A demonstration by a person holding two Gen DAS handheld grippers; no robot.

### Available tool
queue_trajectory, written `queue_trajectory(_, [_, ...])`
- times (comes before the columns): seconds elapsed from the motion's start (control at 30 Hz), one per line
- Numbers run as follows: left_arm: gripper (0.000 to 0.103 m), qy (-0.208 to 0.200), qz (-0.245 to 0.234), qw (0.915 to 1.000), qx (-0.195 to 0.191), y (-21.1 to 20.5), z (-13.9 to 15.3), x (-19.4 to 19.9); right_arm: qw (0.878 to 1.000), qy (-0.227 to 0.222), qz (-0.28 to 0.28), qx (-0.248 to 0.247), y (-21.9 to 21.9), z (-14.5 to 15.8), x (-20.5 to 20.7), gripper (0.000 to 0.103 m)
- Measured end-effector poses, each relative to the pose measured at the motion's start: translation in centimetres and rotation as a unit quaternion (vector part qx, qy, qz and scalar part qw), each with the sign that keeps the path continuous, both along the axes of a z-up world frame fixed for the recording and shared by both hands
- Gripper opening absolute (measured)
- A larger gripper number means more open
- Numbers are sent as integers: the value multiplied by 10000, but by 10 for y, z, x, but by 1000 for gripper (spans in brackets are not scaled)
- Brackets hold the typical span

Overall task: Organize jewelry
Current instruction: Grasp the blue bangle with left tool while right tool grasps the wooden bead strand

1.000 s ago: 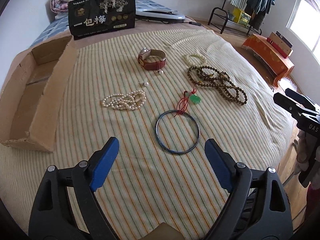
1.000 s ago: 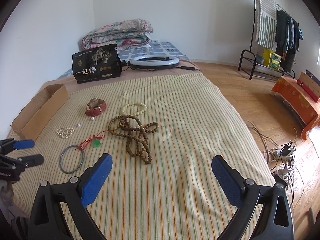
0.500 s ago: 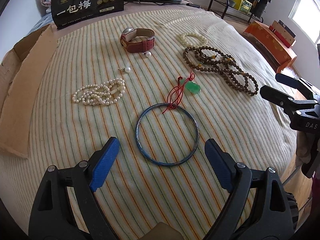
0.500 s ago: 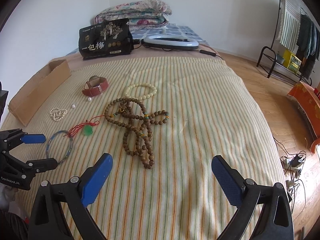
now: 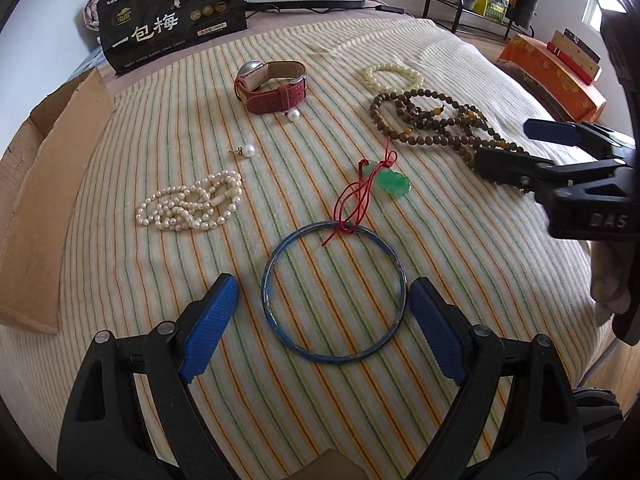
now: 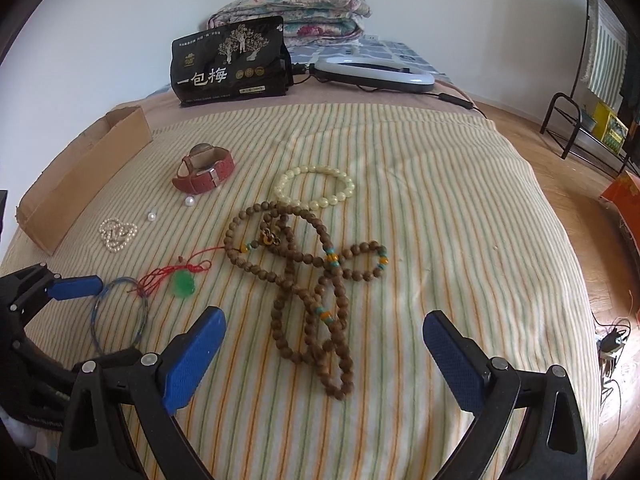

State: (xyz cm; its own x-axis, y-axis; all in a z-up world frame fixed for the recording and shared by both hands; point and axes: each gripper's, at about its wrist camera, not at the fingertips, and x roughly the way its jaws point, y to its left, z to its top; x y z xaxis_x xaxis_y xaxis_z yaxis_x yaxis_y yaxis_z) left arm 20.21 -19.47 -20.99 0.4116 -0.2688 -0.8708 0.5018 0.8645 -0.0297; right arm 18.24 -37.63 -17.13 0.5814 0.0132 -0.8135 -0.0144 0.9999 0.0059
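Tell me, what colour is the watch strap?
Red. The watch strap shows best in the left wrist view.

The left hand-held gripper (image 5: 320,312) hangs wide open over the blue bangle (image 5: 334,290) on the striped bed (image 5: 460,264); a red cord (image 5: 356,204) crosses the bangle's far rim.

A bed with a striped blanket (image 6: 420,208) filled both views. A black printed bag (image 6: 230,66) stood upright at its far end, with a folded floral quilt (image 6: 312,8) behind it and a ring light (image 6: 374,72) lying flat just beside it. A clothes rack (image 6: 600,64) stood on the wooden floor (image 6: 560,184), near an orange box (image 5: 554,74). A power strip (image 6: 612,346) lay on the floor beside the bed.
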Motion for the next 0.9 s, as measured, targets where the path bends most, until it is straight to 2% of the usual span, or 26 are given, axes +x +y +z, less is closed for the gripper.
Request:
queue_trajectory(0.2, [90,-71,-72,9999,-57,1,-1,0,9992,196,160,-320,10,-13,25,91])
queue_trajectory(0.37, [88,-101,-134,9998,-77,1,-2,0,9995,319,36,44,3,-22,40,81])
queue_trajectory(0.43, [85,-130,-124,9998,-87,2,-2,0,9995,303,12,58,2,-22,41,74])
queue_trajectory(0.53, [78,-162,-75,9998,-114,5,-1,1,9995,292,65,74,3,-21,40,54])
queue_trajectory(0.6, [74,-176,-48,9998,-127,6,-1,1,9994,301,115,96,3,-19,38,37])
queue_trajectory(0.63, [73,-183,-46,9997,-134,7,0,1,9993,314,133,125,2,-19,38,33])
queue_trajectory(0.7, [73,-172,-53,9997,-165,9,0,1,9991,332,147,218,0,-18,36,19])
queue_trajectory(0.9, [73,-98,-22,9997,-237,15,3,-1,9977,355,177,553,-1,-13,28,15])
